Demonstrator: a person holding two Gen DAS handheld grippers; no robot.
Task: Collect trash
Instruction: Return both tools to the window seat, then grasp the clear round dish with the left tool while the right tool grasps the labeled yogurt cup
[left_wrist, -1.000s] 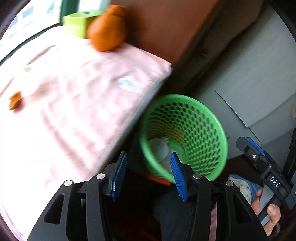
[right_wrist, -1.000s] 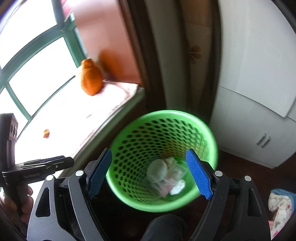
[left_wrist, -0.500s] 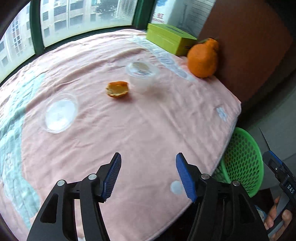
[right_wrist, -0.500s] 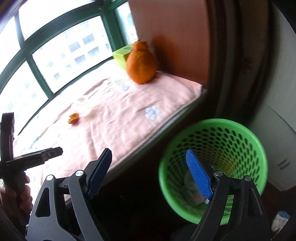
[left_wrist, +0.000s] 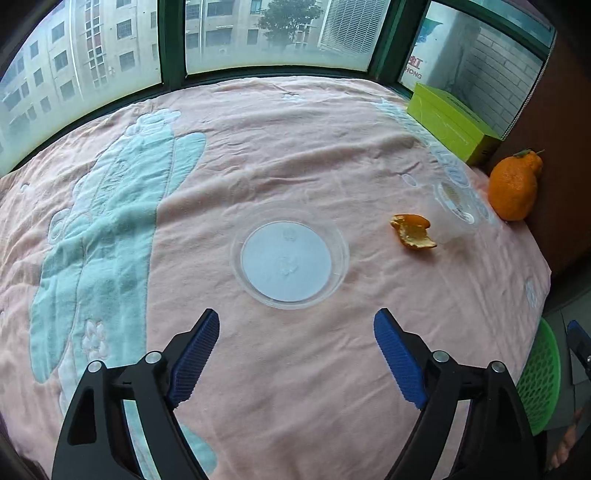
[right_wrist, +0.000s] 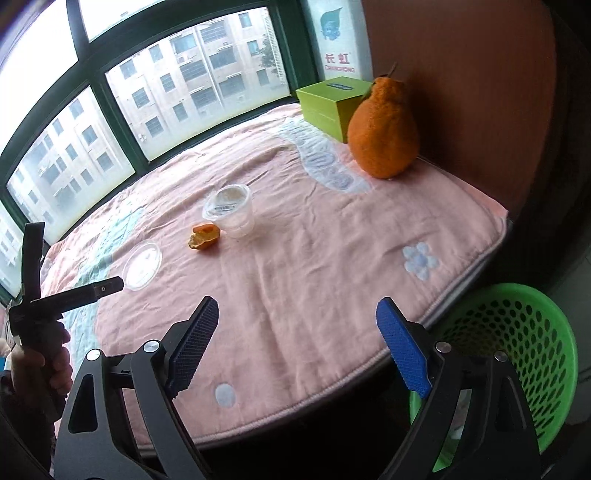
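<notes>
A clear plastic lid (left_wrist: 290, 255) (right_wrist: 142, 264) lies flat on the pink blanket (left_wrist: 295, 166), just ahead of my left gripper (left_wrist: 295, 354), whose jaws are opening with nothing between them. Right of the lid sits an orange peel scrap (left_wrist: 413, 230) (right_wrist: 204, 236), and beyond it a clear plastic cup (left_wrist: 456, 199) (right_wrist: 232, 211). My right gripper (right_wrist: 297, 347) hangs over the blanket's near edge, jaws opening and empty. The green mesh basket (right_wrist: 517, 350) (left_wrist: 539, 373) stands on the floor to the right, with some trash in it.
A whole orange fruit (right_wrist: 384, 129) (left_wrist: 515, 186) and a lime-green box (right_wrist: 332, 101) (left_wrist: 450, 123) sit at the far right against a brown wall. Windows with green frames (left_wrist: 171, 40) border the blanket's far side. A hand holds the left gripper's handle (right_wrist: 40, 332).
Both views swung left from the green basket onto the blanket. The left gripper's jaws spread wider and now face the clear lid. The right gripper's jaws opened a little.
</notes>
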